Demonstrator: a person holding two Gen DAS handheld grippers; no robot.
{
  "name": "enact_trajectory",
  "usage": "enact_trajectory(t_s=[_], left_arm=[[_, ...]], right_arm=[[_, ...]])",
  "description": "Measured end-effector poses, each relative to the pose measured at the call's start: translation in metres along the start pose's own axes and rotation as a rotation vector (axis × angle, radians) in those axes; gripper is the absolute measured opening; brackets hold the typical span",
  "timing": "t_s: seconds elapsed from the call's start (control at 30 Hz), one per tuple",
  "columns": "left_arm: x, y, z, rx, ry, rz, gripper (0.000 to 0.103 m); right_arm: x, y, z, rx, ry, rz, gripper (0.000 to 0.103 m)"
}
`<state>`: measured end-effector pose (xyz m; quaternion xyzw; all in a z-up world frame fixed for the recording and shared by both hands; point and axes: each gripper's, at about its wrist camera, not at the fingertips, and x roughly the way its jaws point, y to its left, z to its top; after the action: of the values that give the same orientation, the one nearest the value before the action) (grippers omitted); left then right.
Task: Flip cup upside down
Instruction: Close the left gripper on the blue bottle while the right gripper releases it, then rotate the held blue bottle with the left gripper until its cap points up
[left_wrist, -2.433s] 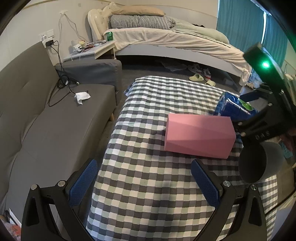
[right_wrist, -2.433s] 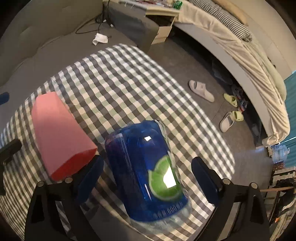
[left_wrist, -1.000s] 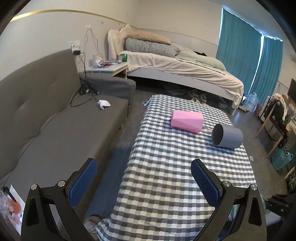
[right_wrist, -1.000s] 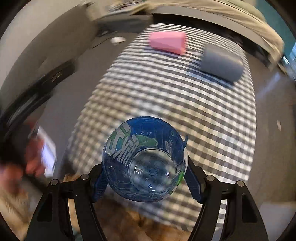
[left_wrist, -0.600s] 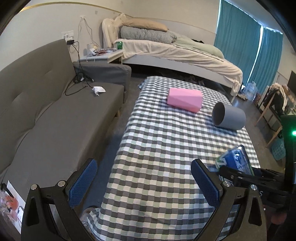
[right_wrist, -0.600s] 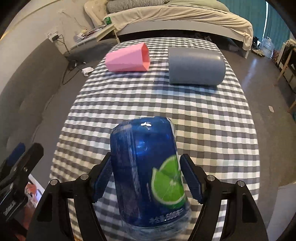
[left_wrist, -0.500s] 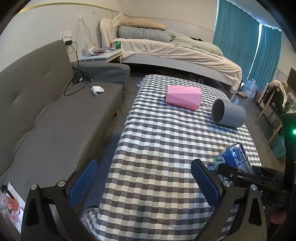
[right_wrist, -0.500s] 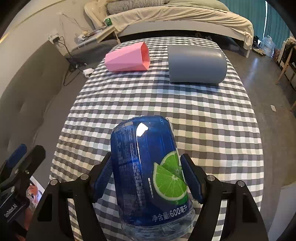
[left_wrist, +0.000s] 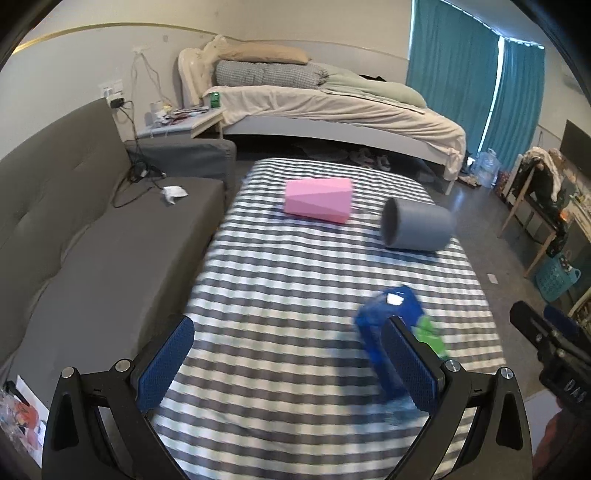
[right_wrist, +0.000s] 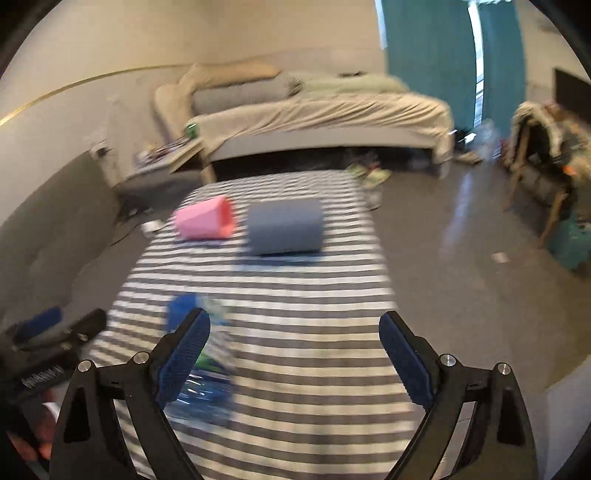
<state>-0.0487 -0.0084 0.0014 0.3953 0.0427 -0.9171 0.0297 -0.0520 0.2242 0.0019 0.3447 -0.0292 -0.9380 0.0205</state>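
Blue-padded left gripper (left_wrist: 291, 363) and right gripper (right_wrist: 295, 354) both hang spread and empty above the checked tablecloth (left_wrist: 295, 266). Between them stands the blue plastic lime-label cup (left_wrist: 393, 332), freestanding near the table's front edge; a nudge could topple it. Farther off lie a pink faceted cup (left_wrist: 318, 199) and grey cylindrical cup (left_wrist: 417, 229).

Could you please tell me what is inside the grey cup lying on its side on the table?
In the left wrist view the grey cup shows its open mouth: only dark interior, no contents visible. Its far bottom is shadowed, so I cannot rule out something small.
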Motion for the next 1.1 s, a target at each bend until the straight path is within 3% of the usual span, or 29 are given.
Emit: enact_trajectory(t_s=[0.2, 0.4, 0.7, 0.9, 1.1], left_arm=[[-0.003, -0.048, -0.012, 0.039, 0.052, -0.103, 0.103], [0.013, -0.088, -0.027, 0.119, 0.113, -0.115, 0.103], [0.047, -0.088, -0.048, 0.094, 0.224, -0.154, 0.102], [0.043, -0.078, -0.041, 0.093, 0.203, -0.217, 0.082], [0.030, -0.070, -0.029, 0.115, 0.161, -0.228, 0.082]], right_arm=[[-0.018, -0.043, -0.030, 0.092, -0.019, -0.088, 0.093], [-0.025, -0.066, -0.038, 0.151, -0.003, -0.102, 0.093], [-0.015, -0.048, -0.037, 0.091, 0.013, -0.089, 0.093], [-0.008, -0.040, -0.037, 0.077, 0.030, -0.089, 0.093], [-0.006, -0.029, -0.036, 0.050, 0.034, -0.091, 0.093]])
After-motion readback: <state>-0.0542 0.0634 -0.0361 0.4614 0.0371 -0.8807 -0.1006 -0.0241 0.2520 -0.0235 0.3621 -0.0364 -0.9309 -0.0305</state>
